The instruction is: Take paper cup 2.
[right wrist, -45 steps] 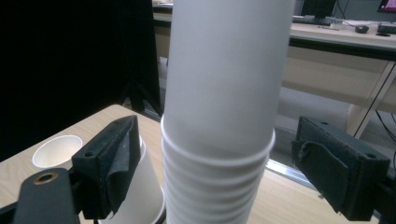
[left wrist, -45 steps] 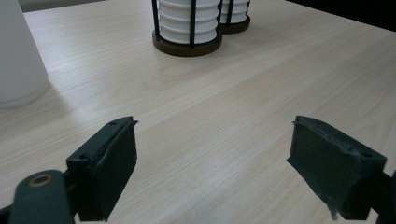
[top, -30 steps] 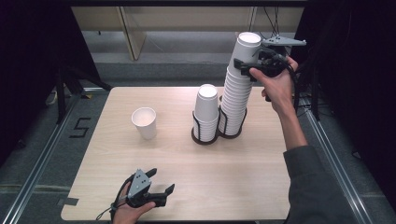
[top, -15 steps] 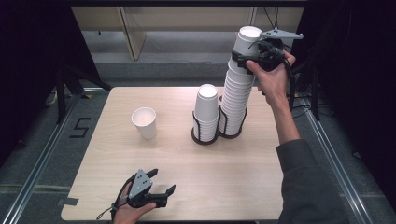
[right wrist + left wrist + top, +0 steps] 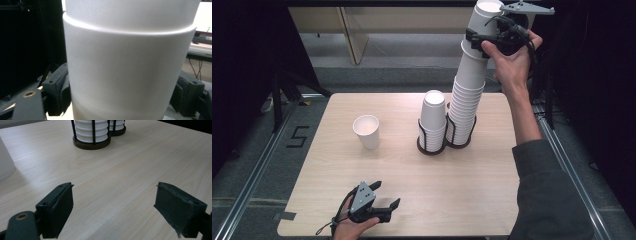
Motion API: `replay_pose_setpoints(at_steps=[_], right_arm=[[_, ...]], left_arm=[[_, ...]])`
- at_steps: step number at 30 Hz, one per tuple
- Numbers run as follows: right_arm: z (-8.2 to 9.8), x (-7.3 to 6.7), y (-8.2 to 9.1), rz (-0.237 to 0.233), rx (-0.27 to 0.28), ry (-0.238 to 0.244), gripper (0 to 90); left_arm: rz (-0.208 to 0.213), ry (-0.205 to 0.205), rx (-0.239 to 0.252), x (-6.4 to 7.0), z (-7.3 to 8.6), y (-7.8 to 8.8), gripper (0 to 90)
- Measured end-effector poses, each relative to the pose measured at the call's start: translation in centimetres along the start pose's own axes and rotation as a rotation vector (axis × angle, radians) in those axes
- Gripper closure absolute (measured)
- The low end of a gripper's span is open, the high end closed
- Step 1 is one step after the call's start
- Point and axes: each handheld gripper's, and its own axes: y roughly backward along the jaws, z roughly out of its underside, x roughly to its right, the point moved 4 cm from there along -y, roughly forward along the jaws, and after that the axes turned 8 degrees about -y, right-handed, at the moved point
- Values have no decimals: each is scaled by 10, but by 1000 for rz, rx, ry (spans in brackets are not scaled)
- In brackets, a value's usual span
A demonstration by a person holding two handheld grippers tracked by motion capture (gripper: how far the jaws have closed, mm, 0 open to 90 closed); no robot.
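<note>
A: Where is the right gripper (image 5: 486, 39)?

B: High above the far right of the table (image 5: 492, 200), at the top of the tall stack of white paper cups (image 5: 467, 100). Its jaws are pinching the top cup (image 5: 486, 17), one on each side of the wall, as the right gripper view shows (image 5: 127, 65).

A: And the stack itself?

B: Its foot stands in the right ring of a black wire cup holder (image 5: 432, 146). A shorter stack (image 5: 433, 117) stands in the left ring, touching the tall one.

A: The left gripper (image 5: 384, 202)?

B: Held low at the near edge of the table, jaws spread with bare wood between them in the left gripper view (image 5: 113, 202). The holder's base (image 5: 92, 143) lies well ahead of it.

A: Anything else?

B: A single white paper cup (image 5: 366, 131) stands upright, left of the holder, apart from it.
</note>
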Motion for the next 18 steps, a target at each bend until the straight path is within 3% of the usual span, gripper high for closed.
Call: replay_pose_setpoints(at_steps=[8, 14, 18], right_arm=[[-5, 14, 25, 18, 16, -5, 190], [5, 26, 50, 14, 33, -6, 190], [15, 33, 65, 24, 15, -11, 190]], left_arm=[[-2, -1, -10, 0, 0, 1, 145], [-1, -2, -3, 0, 0, -1, 146], [-3, 3, -5, -1, 0, -2, 146]])
